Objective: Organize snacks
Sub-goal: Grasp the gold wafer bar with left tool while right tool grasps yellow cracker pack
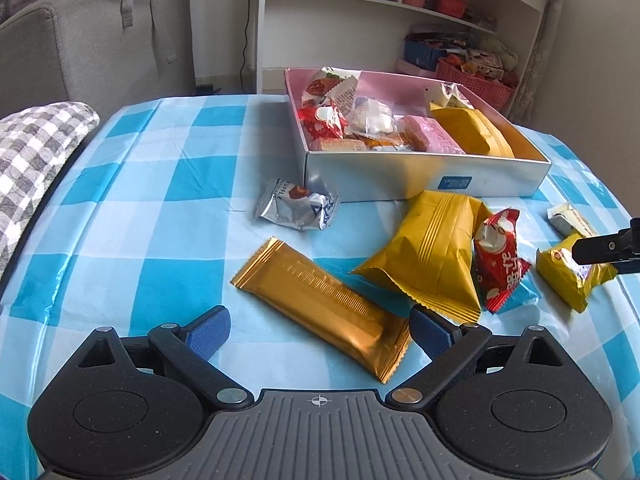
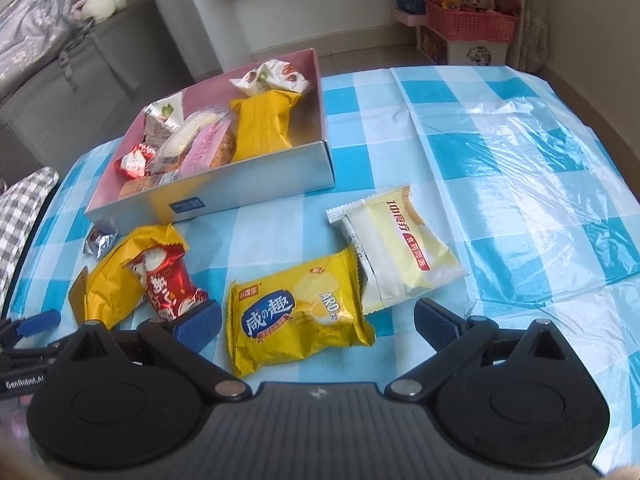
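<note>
A blue-and-white checked worktop (image 1: 168, 184) fills the frame, a grey sofa (image 1: 100, 40) at upper left and white shelves (image 1: 400, 4) behind. The silver, pink-lined box (image 1: 424, 176), upper centre, holds mixed snack packets. The left claw (image 1: 320, 334) gapes wide around the end of a gold bar (image 1: 320, 304). The right claw (image 2: 318, 326), also wide, brackets a yellow chip packet (image 2: 296, 312) at lower centre.

Checked table (image 1: 160, 184) with box (image 1: 424, 174), loose snacks (image 2: 300, 316)
</note>
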{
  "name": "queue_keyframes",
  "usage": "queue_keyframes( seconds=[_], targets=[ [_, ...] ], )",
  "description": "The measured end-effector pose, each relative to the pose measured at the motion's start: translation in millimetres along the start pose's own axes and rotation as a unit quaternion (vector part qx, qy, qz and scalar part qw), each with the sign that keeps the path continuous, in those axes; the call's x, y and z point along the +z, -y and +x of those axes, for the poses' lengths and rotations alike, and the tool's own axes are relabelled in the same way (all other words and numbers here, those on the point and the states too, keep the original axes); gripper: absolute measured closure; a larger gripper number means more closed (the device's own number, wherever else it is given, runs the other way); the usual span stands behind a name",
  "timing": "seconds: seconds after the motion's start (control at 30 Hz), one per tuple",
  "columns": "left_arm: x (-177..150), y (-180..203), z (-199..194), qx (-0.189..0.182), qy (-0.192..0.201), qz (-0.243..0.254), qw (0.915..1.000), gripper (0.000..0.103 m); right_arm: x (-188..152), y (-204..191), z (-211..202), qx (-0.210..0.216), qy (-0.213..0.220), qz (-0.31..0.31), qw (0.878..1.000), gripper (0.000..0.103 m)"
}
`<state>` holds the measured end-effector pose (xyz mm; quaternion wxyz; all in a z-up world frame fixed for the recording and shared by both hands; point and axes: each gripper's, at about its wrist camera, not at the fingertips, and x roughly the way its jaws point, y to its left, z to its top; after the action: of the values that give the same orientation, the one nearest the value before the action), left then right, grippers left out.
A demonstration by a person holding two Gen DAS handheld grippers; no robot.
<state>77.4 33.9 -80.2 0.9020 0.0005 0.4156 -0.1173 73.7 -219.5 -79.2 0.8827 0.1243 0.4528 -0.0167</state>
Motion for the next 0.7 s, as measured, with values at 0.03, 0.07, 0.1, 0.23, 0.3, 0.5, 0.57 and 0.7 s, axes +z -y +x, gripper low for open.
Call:
queue_keyframes(
  seconds=[0.03,0.07,0.1,0.23,0.3,0.5,0.57,0.7],
  targets=[
    [1,2,3,0.004,0.001,-0.002,1.0000,0.006,2,0,3,-0.002,-0.001,0.016,1.000,0.000],
    [3,5,5,0.010,0.002,0.000,0.9999,0.006,3,-1,6,-0.009,-0.001,0.026,1.000,0.000],
    [4,8,8,0.018,0.002,0.006,0.9998,0.006,3,-3,9,-0.018,-0.001,0.031,0.999,0.001],
    [4,20,15,0.048,-0.003,0.044,0.9979,0.006,0,-11,20,-0.056,-0.001,0.026,0.998,0.000],
    [3,20,14,0.048,-0.001,0.054,0.9974,0.006,-2,-13,20,-0.059,0.008,0.014,0.998,0.000],
    [0,7,7,0.033,-0.017,0.064,0.9972,0.006,-3,-5,16,-0.042,0.001,-0.007,0.999,0.000],
    [-1,1,4,0.027,-0.025,0.072,0.9967,0.005,-4,-4,15,-0.034,-0.008,-0.023,0.999,0.000],
    [-3,-13,-2,0.024,-0.043,0.076,0.9959,0.004,-10,-3,10,-0.025,-0.032,-0.067,0.997,0.000]
  ],
)
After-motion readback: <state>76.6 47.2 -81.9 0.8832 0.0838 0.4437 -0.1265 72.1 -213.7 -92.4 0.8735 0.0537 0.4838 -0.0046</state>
